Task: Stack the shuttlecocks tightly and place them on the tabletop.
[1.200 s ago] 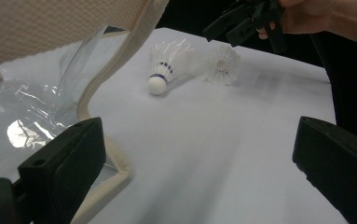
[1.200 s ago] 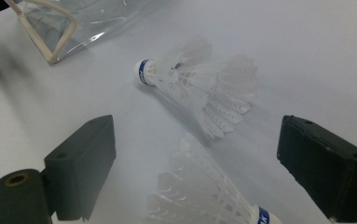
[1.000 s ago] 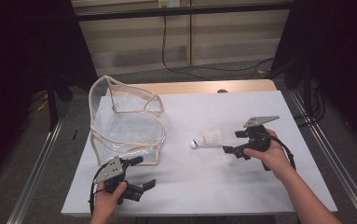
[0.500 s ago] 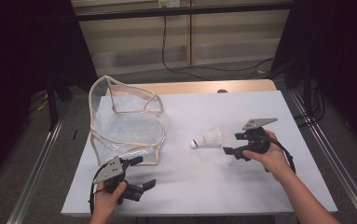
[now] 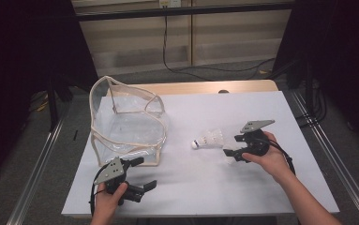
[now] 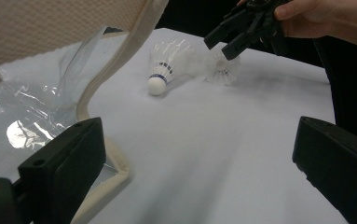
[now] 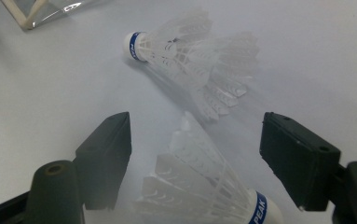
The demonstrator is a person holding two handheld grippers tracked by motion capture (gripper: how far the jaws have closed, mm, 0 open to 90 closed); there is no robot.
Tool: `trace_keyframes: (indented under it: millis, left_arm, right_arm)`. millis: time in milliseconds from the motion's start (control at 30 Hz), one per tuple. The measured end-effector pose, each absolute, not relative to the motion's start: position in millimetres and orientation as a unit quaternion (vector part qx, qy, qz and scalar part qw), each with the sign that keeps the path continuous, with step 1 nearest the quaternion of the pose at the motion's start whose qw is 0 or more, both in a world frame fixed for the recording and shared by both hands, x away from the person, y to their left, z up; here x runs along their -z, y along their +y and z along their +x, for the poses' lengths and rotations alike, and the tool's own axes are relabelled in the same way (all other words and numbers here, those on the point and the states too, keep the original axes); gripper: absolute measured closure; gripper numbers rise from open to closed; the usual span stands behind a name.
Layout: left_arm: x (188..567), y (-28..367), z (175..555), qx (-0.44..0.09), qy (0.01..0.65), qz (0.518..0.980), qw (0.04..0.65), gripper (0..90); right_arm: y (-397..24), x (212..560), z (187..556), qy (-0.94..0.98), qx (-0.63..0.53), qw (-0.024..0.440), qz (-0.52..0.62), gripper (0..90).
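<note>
White table seen from above, with both hand-held grippers at its near half. The right gripper, held in the person's right hand, lies low over the table just right of a white shuttlecock that rests on its side, cork toward the clear bag. In the right gripper view a second shuttlecock lies between the two black jaws, its feather skirt toward the first shuttlecock and its cork at the bottom edge of the picture; the jaws have just been closing but stand apart from the feathers on either side, so nothing is pinched. Writing: the blue band round the cork of the nearer shuttlecock reads "PEAK" in white capitals; the farther one carries a like blue band, its lettering too small to read. In the left gripper view the two shuttlecocks lie close together, skirts touching or nearly so, beneath the tips of the right gripper. The left gripper, in the left hand, rests at the near left of the table with jaws spread wide and empty, just in front of the clear plastic bag with cream edging, which stands open on the left half of the table.
</note>
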State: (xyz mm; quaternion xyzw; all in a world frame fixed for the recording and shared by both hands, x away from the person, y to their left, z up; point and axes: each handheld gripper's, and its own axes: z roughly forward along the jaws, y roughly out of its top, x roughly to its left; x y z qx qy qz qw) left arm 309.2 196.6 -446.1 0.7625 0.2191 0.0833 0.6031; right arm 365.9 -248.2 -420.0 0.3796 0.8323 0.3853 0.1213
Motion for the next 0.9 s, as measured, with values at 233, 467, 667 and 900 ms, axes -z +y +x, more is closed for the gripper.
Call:
trace_keyframes:
  millis: [233,467,667,900]
  left_arm:
    - [445.9,197.2,309.4,-0.085,0.218,0.764,0.602,2.8]
    - [446.0,197.0,309.5,-0.085,0.218,0.764,0.602,2.8]
    - [446.2,196.5,309.2,-0.083,0.22,0.763,0.603,2.8]
    - [445.9,197.1,309.4,-0.086,0.218,0.764,0.601,2.8]
  right_arm:
    - [-249.7,420.6,365.5,0.834,-0.38,0.124,0.381,27.6]
    - [-256.8,418.4,364.8,0.83,-0.383,0.128,0.385,31.7]
    - [-265.2,415.8,363.7,0.826,-0.387,0.133,0.388,36.7]
    - [-275.3,413.0,362.8,0.821,-0.388,0.14,0.394,46.1]
